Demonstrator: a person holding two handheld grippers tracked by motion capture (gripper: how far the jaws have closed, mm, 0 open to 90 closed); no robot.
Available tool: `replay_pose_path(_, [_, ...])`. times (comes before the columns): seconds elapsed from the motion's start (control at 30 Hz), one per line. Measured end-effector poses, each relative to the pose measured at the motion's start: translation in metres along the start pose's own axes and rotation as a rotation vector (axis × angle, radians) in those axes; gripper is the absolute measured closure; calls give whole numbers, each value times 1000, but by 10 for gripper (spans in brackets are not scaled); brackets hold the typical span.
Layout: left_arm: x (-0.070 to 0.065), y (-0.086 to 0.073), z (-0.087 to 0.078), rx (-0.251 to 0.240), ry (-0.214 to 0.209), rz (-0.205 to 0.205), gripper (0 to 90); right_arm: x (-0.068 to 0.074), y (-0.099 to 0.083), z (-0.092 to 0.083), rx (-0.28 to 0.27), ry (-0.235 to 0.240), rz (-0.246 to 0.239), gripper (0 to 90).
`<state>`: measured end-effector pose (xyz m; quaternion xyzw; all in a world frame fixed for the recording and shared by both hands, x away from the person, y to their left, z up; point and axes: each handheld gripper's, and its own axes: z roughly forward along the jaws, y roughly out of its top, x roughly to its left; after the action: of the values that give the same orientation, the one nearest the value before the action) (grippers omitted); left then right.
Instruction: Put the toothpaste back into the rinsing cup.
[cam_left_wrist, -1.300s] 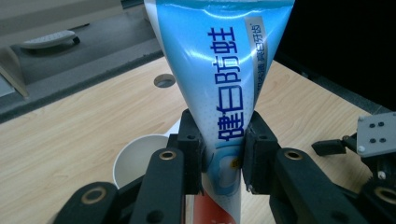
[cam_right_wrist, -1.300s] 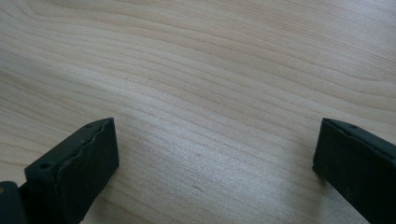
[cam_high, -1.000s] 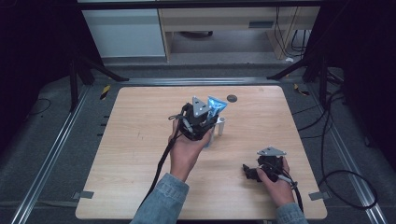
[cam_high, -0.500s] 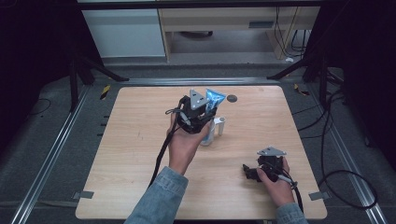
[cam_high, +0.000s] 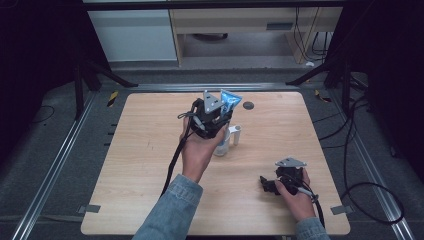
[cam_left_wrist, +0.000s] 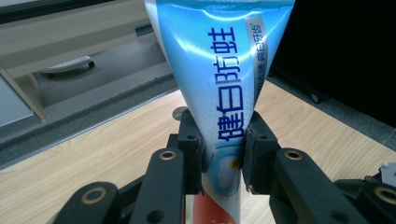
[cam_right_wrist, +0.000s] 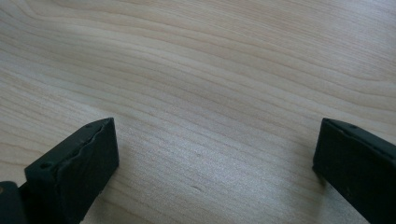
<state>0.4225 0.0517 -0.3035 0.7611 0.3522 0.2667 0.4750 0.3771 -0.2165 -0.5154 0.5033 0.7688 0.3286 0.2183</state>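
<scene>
The left tongs (cam_left_wrist: 223, 156) clamp a blue toothpaste tube (cam_left_wrist: 224, 70), which rises upright from between their pads. The right tongs (cam_right_wrist: 215, 154) rest wide apart and empty over the bare counter (cam_right_wrist: 210, 70).

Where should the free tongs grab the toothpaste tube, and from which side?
Take the toothpaste tube on its wide flattened upper part, above where the left tongs already pinch it, probably closing across the flat printed faces. It stands upright, fanning out towards the crimped end, so come in level from the side. The right tongs are open.
</scene>
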Motion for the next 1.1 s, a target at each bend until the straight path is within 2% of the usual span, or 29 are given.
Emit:
replay_pose_path(0.13, [0, 2, 0, -7, 4, -6, 721, 0, 0, 0, 0, 0, -1, 4])
replay_pose_path(0.4, [2, 4, 4, -10, 26, 10, 721, 0, 0, 0, 1, -1, -2, 4])
replay_pose_path(0.53, [5, 3, 7, -10, 30, -10, 721, 0, 0, 0, 2, 1, 1, 4])
replay_pose_path(0.8, [15, 5, 12, -62, 57, -29, 721, 0, 0, 0, 1, 2, 2, 4])
replay_pose_path(1.1, [18, 3, 19, -106, 74, -47, 722, 0, 0, 0, 0, 2, 1, 4])
